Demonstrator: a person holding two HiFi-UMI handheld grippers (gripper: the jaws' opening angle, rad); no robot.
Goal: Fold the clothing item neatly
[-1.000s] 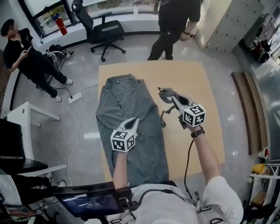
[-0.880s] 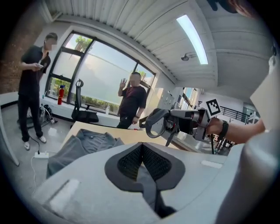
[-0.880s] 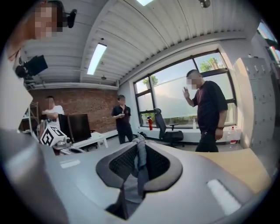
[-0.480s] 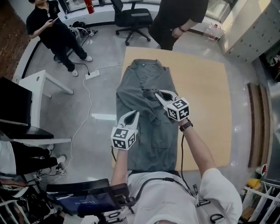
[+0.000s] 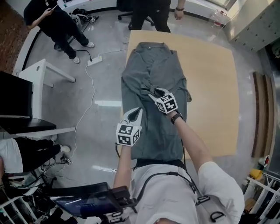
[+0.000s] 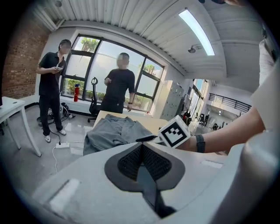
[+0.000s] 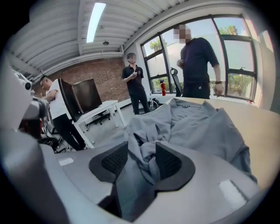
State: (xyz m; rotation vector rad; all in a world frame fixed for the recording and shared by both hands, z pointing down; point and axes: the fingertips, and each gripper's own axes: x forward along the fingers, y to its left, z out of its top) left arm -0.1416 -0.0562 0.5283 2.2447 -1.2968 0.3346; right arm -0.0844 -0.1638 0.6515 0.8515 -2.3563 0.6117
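Note:
A grey shirt [image 5: 153,70] lies lengthwise along the left side of the wooden table [image 5: 210,78], collar at the far end. My right gripper [image 5: 153,93] is low over the shirt's middle. Its jaws have just been opening, and a bunched fold of the grey fabric [image 7: 146,151] lies loose between the spread pads [image 7: 168,161]. My left gripper [image 5: 136,112] hovers near the shirt's left edge, shut with nothing in it [image 6: 142,151]. The left gripper view shows the shirt [image 6: 111,131] ahead with the right gripper over it.
One person [image 5: 151,11] stands at the table's far end and another [image 5: 52,17] on the floor at far left. A white desk [image 5: 41,72] and a power strip with cable [image 5: 94,61] are left of the table. The table's right half is bare wood.
My right gripper has swung from the bare table at right onto the shirt's middle and come down, bringing grey cloth with it; its jaws now stand apart. The left gripper shifted slightly.

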